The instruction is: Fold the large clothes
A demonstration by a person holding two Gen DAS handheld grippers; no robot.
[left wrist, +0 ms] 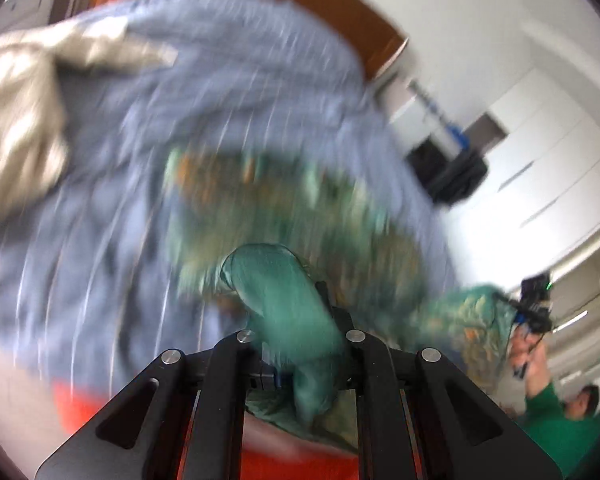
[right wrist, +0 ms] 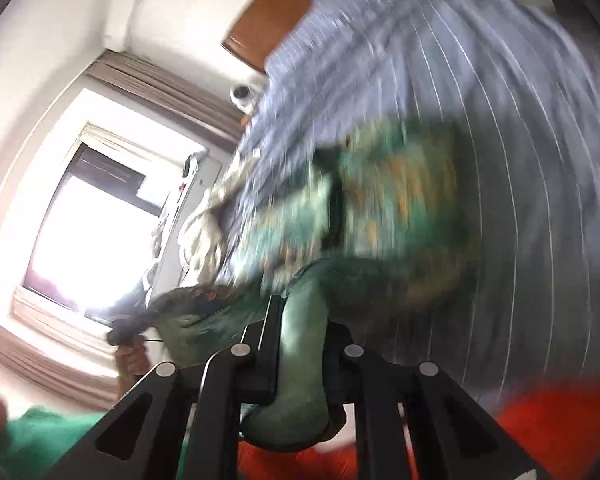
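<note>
A large green garment with an orange and cream pattern hangs stretched between my two grippers above the bed. My left gripper is shut on a bunched green edge of it. My right gripper is shut on another edge of the garment. In the left wrist view the right gripper shows at the far right, holding the cloth's other end. In the right wrist view the left gripper shows at the left, also holding cloth. Both views are motion-blurred.
A blue striped bedcover fills the bed below. A beige garment lies at its left side. An orange-red cloth lies near the front. A wooden headboard, white wardrobes and a bright window surround the bed.
</note>
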